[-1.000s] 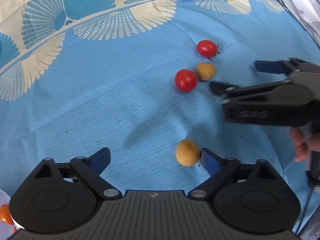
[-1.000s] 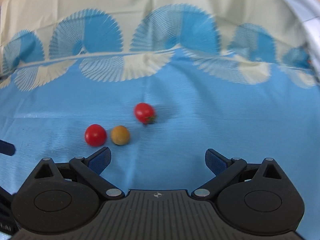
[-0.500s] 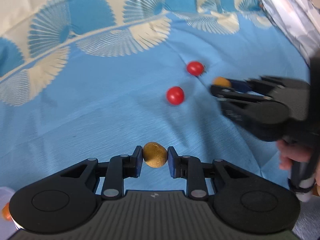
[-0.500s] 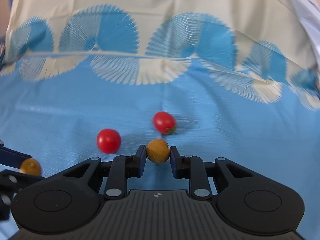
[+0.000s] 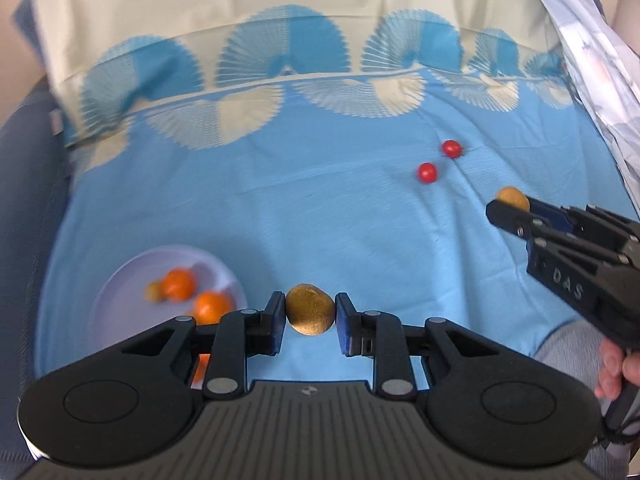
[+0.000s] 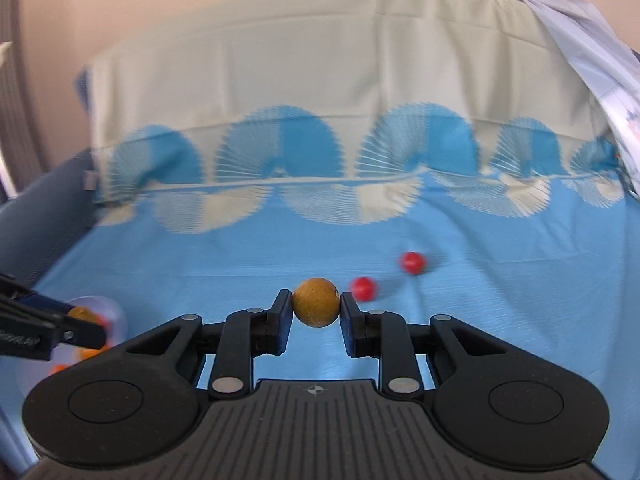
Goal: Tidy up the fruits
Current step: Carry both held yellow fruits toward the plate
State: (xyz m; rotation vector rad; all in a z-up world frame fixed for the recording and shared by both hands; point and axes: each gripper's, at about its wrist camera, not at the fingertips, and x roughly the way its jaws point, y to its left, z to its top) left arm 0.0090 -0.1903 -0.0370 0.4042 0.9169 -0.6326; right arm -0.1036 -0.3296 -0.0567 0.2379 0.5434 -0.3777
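Note:
My left gripper [image 5: 310, 316] is shut on a brown oval fruit [image 5: 310, 309], held above the blue cloth just right of a pale plate [image 5: 120, 284]. The plate holds two oranges [image 5: 179, 285] and a small brown fruit [image 5: 153, 291]. My right gripper [image 6: 315, 312] is shut on a round brown fruit [image 6: 315, 302], lifted off the cloth; it also shows at the right of the left wrist view [image 5: 513, 197]. Two red tomatoes [image 5: 427, 172] [image 5: 452, 148] lie on the cloth at the far right; they show in the right wrist view too [image 6: 363, 288] [image 6: 412, 262].
The blue cloth [image 5: 320, 208] with a fan pattern covers the surface and rises into a cream fold [image 6: 320, 80] at the back. A pale patterned sheet [image 5: 580, 40] hangs at the far right. A dark blue edge [image 5: 28, 200] runs along the left.
Both grippers closed on their brown fruits and lifted them. Both have drawn back and moved left, so the plate with oranges has come into the left wrist view.

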